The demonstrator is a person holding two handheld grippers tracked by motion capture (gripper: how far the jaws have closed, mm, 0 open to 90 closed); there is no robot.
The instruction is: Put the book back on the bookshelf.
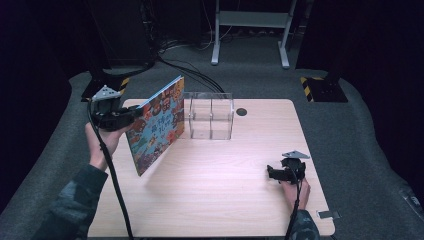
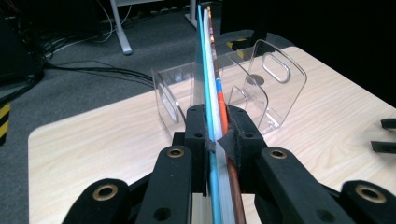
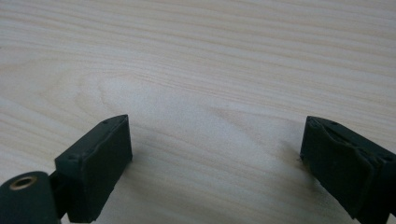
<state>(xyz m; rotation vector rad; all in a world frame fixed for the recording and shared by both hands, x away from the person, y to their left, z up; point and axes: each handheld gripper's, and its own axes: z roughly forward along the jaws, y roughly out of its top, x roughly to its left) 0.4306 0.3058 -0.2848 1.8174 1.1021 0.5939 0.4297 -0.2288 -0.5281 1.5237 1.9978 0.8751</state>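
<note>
The left gripper (image 1: 131, 116) is clamped on a thin picture book (image 1: 156, 123). In the left gripper view the two black jaws press on the book (image 2: 212, 93) from either side, with its page edges running straight up between the pads. In the high view the book stands on edge and tilted, its illustrated cover facing the right side of the table. Its lower corner is close to the table top near the left edge, and its upper corner rises toward the far edge. The left hand (image 1: 100, 142) supports the gripper from below, beyond the left edge of the table (image 1: 220, 200).

Just beside the book's far end stands a clear acrylic rack (image 1: 208, 116) with upright dividers, near the middle of the far edge. The left gripper view shows the rack (image 2: 266, 88) directly ahead of the book's edge, its transparent plates upright and each pierced by an oblong slot. A small dark round hole (image 1: 241, 112) lies in the table surface just right of the rack.

The right gripper (image 1: 270, 173) rests low near the right edge toward the near corner, well apart from the book. Its jaws stand wide apart with nothing but bare wood (image 3: 210, 70) between them.
</note>
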